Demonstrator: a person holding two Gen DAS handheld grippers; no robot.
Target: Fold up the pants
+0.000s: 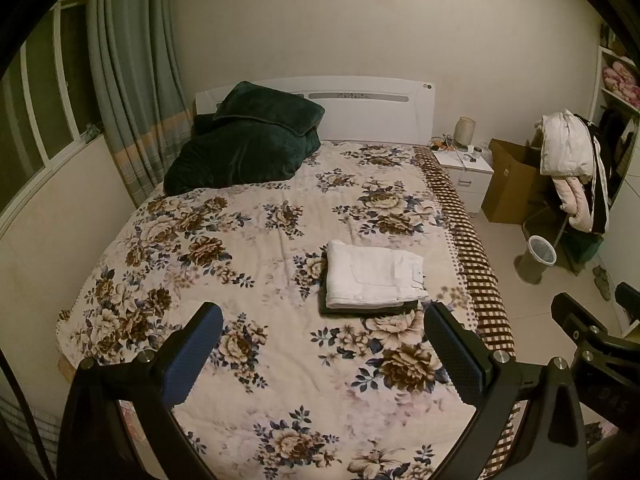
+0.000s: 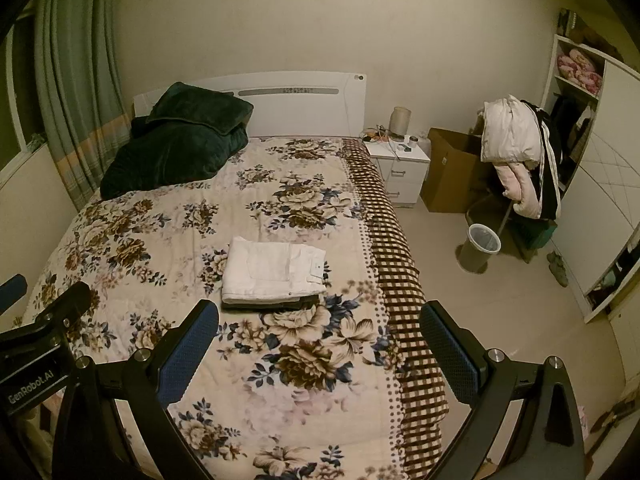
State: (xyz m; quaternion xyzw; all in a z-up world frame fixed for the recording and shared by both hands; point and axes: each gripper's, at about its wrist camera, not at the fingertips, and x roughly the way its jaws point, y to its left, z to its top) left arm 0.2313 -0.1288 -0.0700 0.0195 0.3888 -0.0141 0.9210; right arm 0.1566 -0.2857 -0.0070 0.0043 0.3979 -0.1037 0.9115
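Note:
White pants (image 1: 372, 276) lie folded into a neat rectangle on top of a dark folded garment (image 1: 344, 307), on the right half of the floral bedspread (image 1: 224, 240). They also show in the right wrist view (image 2: 272, 274). My left gripper (image 1: 324, 356) is open and empty, held above the bed's near end, well short of the pants. My right gripper (image 2: 320, 354) is open and empty too, beside the left one and above the bed's near right edge. Each gripper's body shows at the edge of the other's view.
A dark green blanket (image 1: 248, 140) is piled at the headboard on the left. A white nightstand (image 2: 400, 168), cardboard box (image 2: 452, 168), clothes-laden chair (image 2: 516, 160) and bin (image 2: 482, 246) stand right of the bed. Curtains (image 1: 132, 80) hang at left.

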